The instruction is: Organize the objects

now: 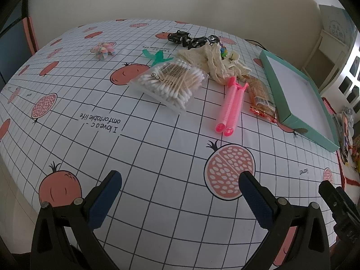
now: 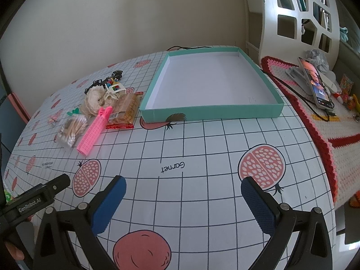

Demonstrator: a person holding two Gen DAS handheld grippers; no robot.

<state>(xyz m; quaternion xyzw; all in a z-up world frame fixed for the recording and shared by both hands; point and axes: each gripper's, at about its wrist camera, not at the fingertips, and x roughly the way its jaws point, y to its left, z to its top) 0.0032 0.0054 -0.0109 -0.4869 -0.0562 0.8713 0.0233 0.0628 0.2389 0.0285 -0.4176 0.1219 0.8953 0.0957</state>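
Observation:
A shallow teal box [image 2: 211, 112] with a bare white floor lies on the far right of the table; its long wall [image 1: 273, 83] shows in the left wrist view. Left of it lies a clutter: a bag of cotton swabs [image 1: 171, 83], two pink hair rollers [image 1: 230, 108], a snack packet [image 1: 261, 99], cream lace fabric [image 1: 211, 60], black toy cars [image 1: 180, 36], a green bow [image 1: 157, 57] and a pastel scrunchie [image 1: 102, 50]. My left gripper [image 1: 180, 182] is open over the near table edge. My right gripper [image 2: 183, 185] is open too, well short of the box.
The table wears a white grid cloth [image 2: 202, 148] printed with pomegranates. A crocheted red and white mat [image 2: 319, 121] to the right carries a phone on a stand [image 2: 316, 83] and small toys. A white cut-out shelf [image 2: 301, 15] stands behind it. A wall backs the table.

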